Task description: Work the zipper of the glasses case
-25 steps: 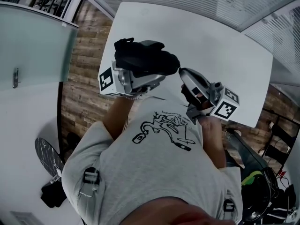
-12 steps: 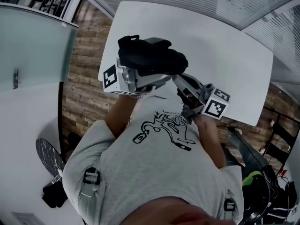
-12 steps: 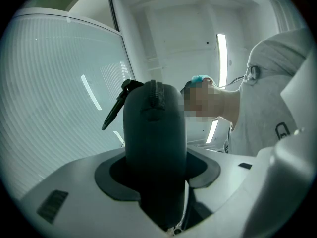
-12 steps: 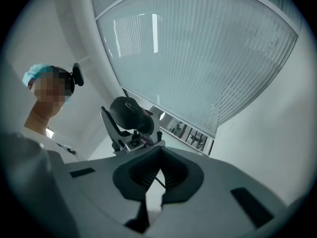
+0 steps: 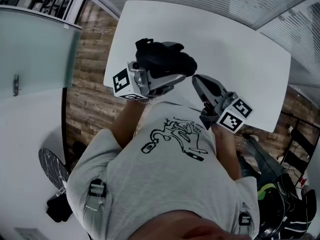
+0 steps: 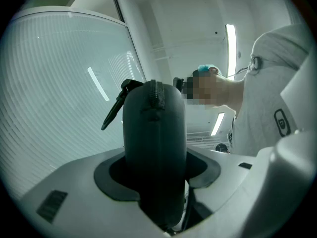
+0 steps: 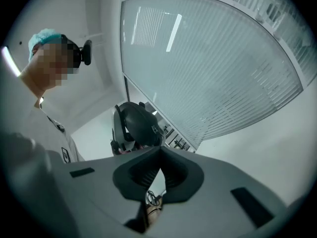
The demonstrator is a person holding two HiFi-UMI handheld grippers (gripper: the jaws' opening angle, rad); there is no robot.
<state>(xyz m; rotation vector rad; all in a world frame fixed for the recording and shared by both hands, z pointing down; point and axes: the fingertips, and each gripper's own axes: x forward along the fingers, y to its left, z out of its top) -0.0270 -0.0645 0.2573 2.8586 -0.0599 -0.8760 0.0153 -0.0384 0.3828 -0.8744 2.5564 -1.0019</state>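
My left gripper (image 5: 170, 75) is shut on the black glasses case (image 5: 165, 58) and holds it up over the white table (image 5: 240, 54). In the left gripper view the case (image 6: 154, 133) stands upright between the jaws of that gripper (image 6: 155, 170). Its zipper (image 6: 157, 94) runs over the top, and a dark tab (image 6: 115, 111) sticks out to the left. My right gripper (image 5: 196, 79) is shut with nothing in it, its tip just right of the case and apart from it. In the right gripper view the case (image 7: 139, 123) lies ahead of the closed right gripper (image 7: 159, 151).
The person's grey T-shirt (image 5: 165, 169) fills the lower middle of the head view, close under both grippers. Wooden floor (image 5: 90, 79) lies left of the table, and a glass partition (image 5: 35, 49) stands further left. Ribbed glass walls (image 7: 223, 68) rise behind the table.
The right gripper's tip was against the case's right end half a second ago; it has drawn back to the right. The left gripper and case shifted slightly.
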